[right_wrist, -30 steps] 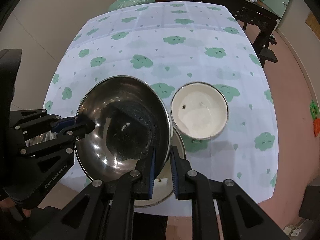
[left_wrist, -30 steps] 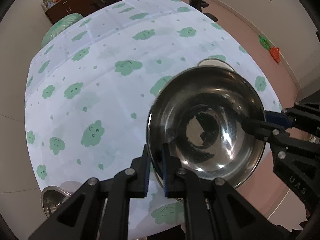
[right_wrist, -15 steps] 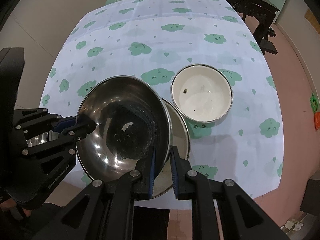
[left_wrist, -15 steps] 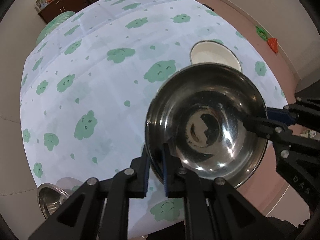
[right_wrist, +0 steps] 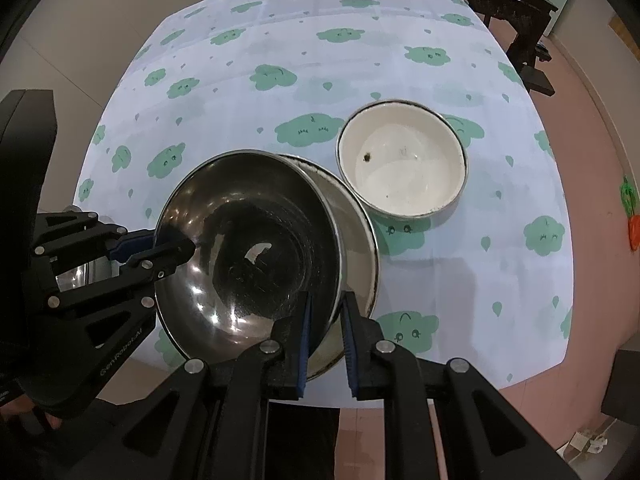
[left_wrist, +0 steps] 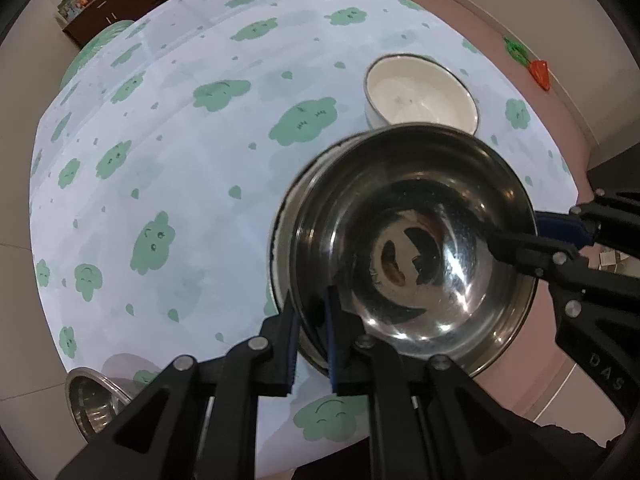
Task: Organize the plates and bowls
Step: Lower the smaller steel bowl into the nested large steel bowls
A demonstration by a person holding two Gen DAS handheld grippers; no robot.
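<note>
Steel bowl (right_wrist: 256,264) hangs tilted over a plate (right_wrist: 360,240) near the table's (right_wrist: 480,288) front edge, pinched at opposite rims: left gripper (left_wrist: 312,340) and right gripper (right_wrist: 325,338), each narrowed onto the thin wall. Two grips likely keep it level enough to seat on the plate. White bowl (right_wrist: 402,164) sits just beyond; another steel bowl (left_wrist: 94,404) waits at the left corner.

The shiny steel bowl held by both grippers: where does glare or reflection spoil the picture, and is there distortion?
Left wrist view: the shiny steel bowl shows bright glints and dark mirrored shapes at its bottom; the fisheye bends the cloud-patterned tablecloth into a dome. Right wrist view: small white highlights inside the bowl, while the white enamel bowl looks evenly lit and sharp; the corners are dark.
</note>
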